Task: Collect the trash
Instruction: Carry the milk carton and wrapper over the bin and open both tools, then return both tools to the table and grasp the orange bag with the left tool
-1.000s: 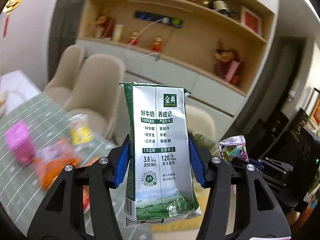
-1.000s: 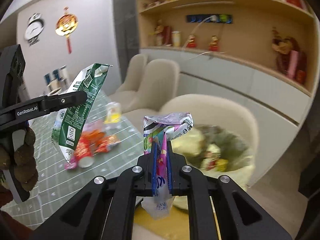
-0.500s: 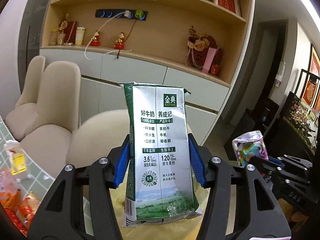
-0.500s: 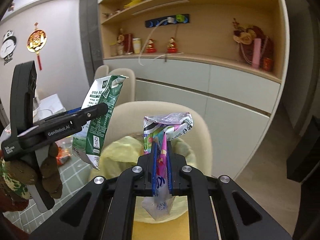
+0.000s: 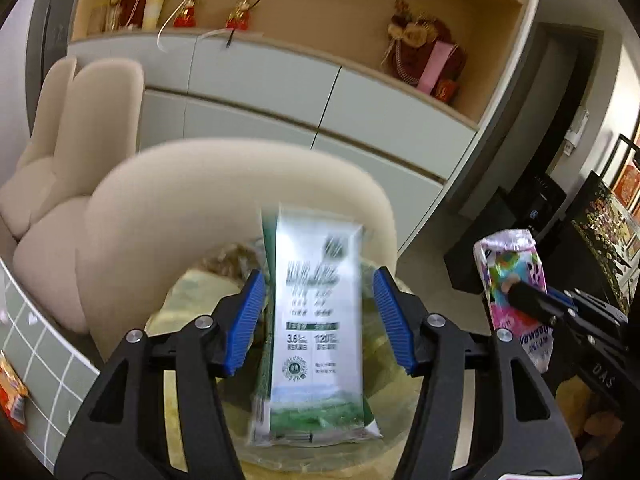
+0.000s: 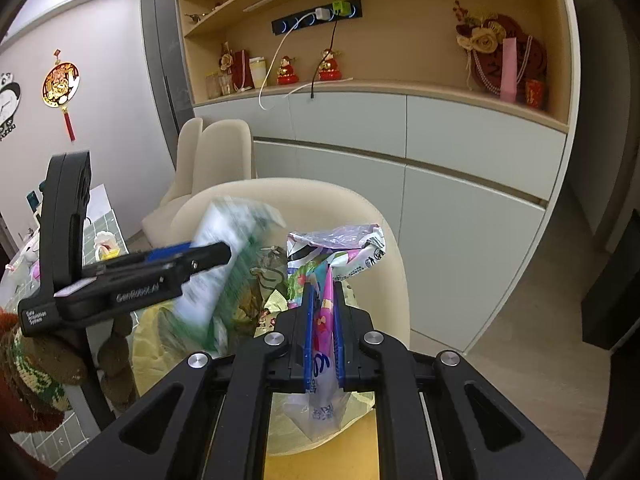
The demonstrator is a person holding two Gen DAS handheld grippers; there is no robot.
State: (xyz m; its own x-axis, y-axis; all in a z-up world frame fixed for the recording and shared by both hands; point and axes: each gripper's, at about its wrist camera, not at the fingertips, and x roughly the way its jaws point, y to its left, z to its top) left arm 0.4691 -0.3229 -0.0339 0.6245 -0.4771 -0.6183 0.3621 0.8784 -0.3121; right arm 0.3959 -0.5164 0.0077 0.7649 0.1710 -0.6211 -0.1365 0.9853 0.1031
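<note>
My left gripper is open, its blue pads clear of a green and white milk carton that is blurred and dropping between them toward a yellow-lined trash bin on a beige chair. In the right wrist view the carton falls past the left gripper above the bin. My right gripper is shut on a crumpled colourful plastic wrapper and holds it above the bin's near rim. The wrapper also shows in the left wrist view.
A beige chair back curves behind the bin. More beige chairs stand to the left. A green-gridded table with leftover wrappers lies at the left. Grey cabinets and wooden shelves fill the back wall.
My left gripper has opened and let go of the milk carton, which now falls toward the bin. Both grippers have tilted down over the bin. The right gripper still clamps the wrapper.
</note>
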